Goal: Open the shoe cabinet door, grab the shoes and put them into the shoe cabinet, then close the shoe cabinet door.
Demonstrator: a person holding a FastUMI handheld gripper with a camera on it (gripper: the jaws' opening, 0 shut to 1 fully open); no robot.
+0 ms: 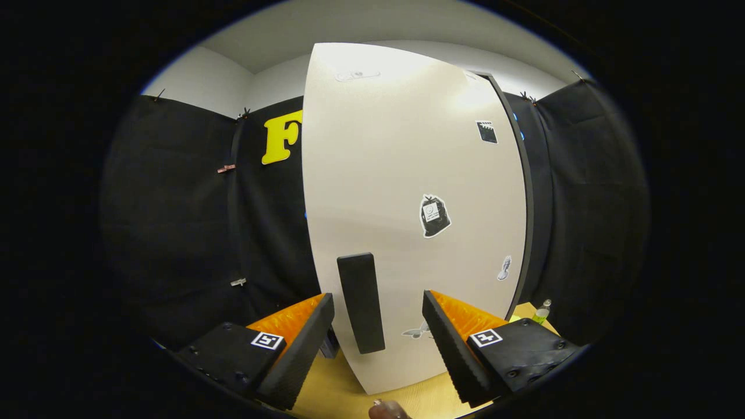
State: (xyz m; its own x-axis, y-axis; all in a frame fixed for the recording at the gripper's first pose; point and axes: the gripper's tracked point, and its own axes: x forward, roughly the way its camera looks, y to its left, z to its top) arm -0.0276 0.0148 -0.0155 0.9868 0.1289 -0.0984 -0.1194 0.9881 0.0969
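While the gripper (378,343) hangs with its fingers spread wide and holding nothing, the shoe cabinet door (407,192) stands just ahead of them, its dark handle (361,302) between the fingertips, and what may be a bottle (542,311) sits beyond the right finger.
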